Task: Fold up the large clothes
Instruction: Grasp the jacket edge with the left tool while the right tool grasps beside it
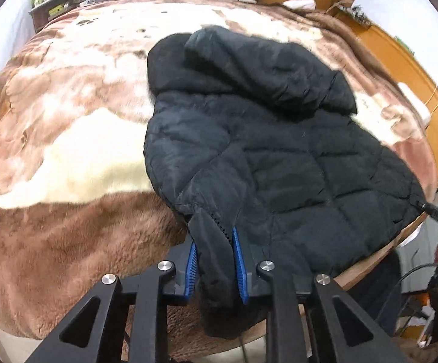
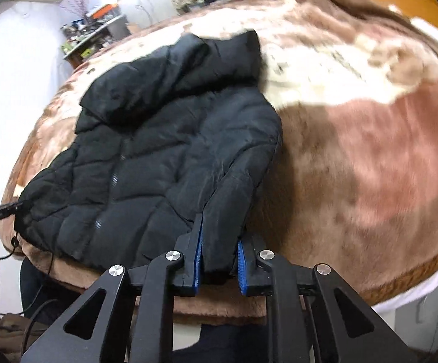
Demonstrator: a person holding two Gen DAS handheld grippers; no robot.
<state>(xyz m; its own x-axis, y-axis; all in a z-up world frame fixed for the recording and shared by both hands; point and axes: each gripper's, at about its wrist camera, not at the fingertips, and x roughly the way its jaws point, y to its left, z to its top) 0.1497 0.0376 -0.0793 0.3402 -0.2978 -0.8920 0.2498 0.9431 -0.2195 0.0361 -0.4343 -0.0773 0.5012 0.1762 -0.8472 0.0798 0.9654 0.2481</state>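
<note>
The black puffer jacket (image 1: 249,139) lies spread on the blanket-covered bed (image 1: 67,139), its hem at the near edge. The left gripper (image 1: 216,260) and right gripper (image 2: 219,260) each pinch a hem corner. That slick padded cloth could slide out during the fold, and the blur hides how deeply each corner sits.

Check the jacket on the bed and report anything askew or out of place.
Nothing is damaged. The jacket lies skewed on the blanket, its hem corners pinched in the left tool and right tool, hanging past the bed's edge.
</note>
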